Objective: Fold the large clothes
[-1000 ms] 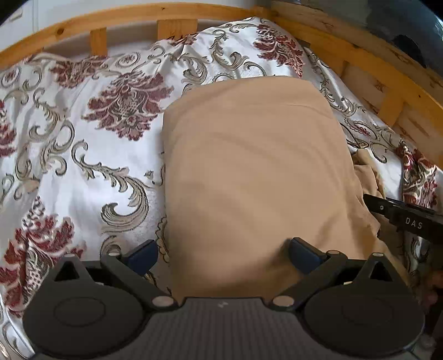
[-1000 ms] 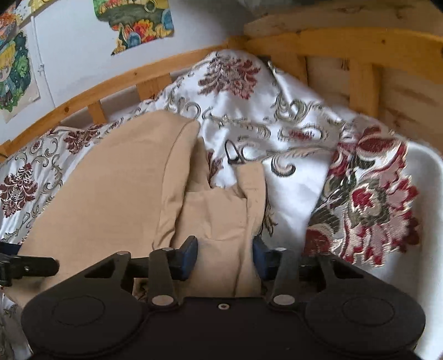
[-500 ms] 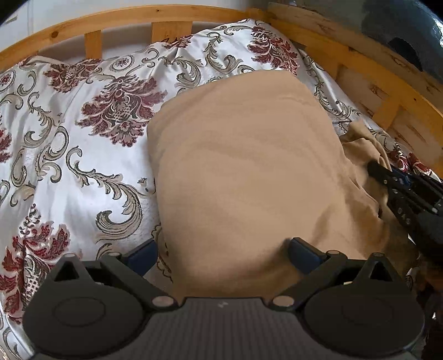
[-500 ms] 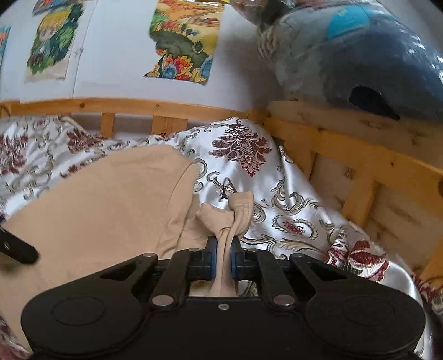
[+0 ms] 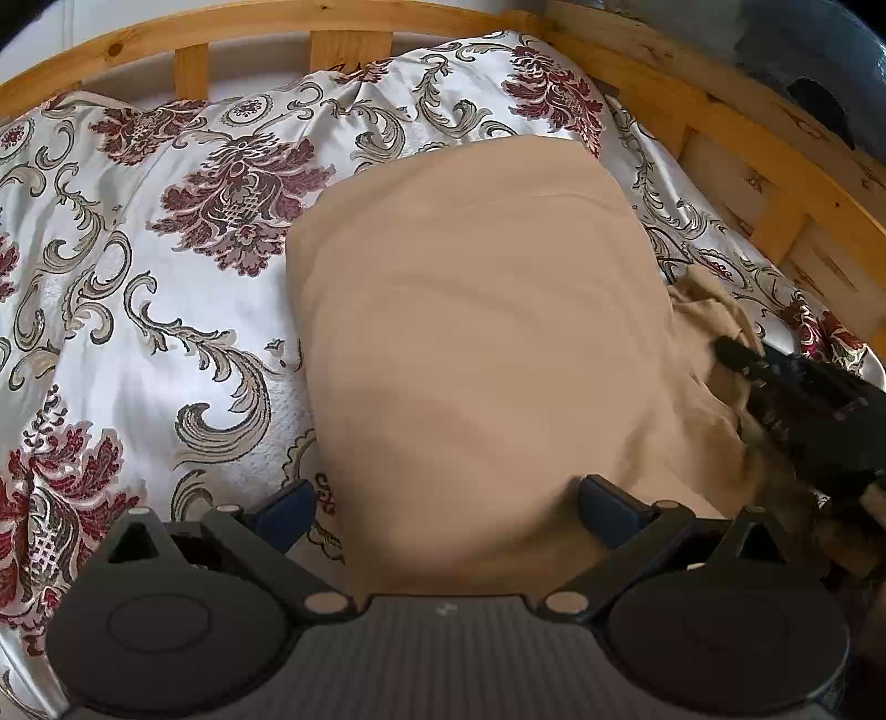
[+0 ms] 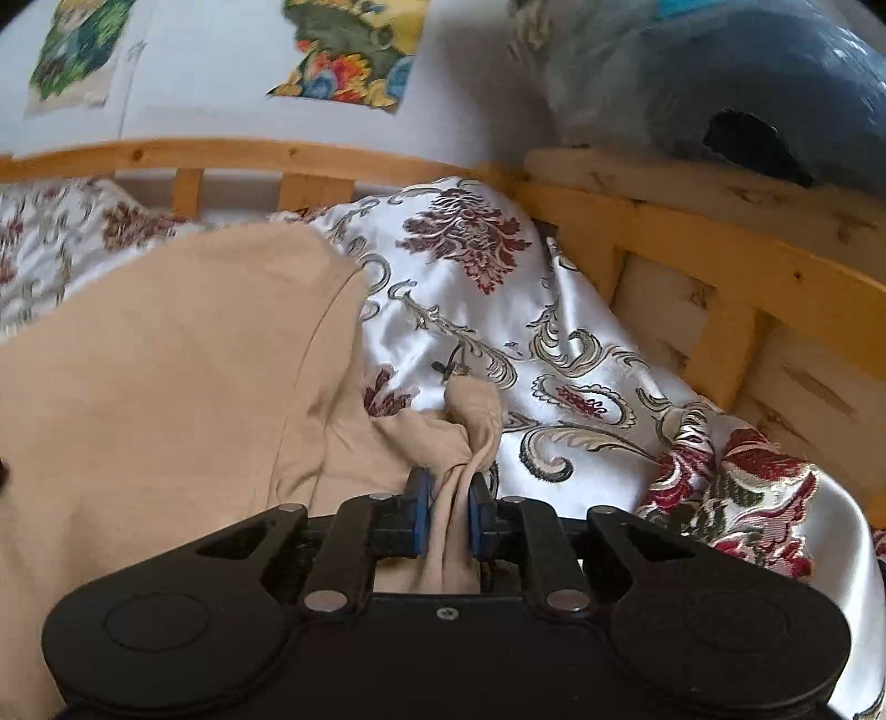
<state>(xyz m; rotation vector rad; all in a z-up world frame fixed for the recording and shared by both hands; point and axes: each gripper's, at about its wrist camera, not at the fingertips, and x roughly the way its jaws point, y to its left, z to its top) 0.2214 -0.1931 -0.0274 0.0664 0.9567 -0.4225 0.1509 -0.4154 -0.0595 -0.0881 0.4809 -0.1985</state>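
Note:
A tan garment (image 5: 476, 343) lies folded flat on a patterned bedspread (image 5: 166, 288). My left gripper (image 5: 446, 507) is open, its blue pads wide apart over the garment's near edge, holding nothing. My right gripper (image 6: 447, 512) is shut on a bunched tan sleeve (image 6: 470, 421) at the garment's right side and lifts it off the bedspread (image 6: 498, 310). The garment's body (image 6: 177, 376) lies to its left. The right gripper (image 5: 725, 351) also shows at the right edge of the left wrist view.
A wooden bed rail (image 5: 343, 22) runs along the far side and the right side (image 6: 692, 266). A blue plastic-wrapped bundle (image 6: 720, 83) sits above the right rail. Pictures (image 6: 349, 50) hang on the white wall.
The right gripper closed on the tan sleeve and raised it; its view tilted up toward the wall. The left gripper stayed open and backed off slightly.

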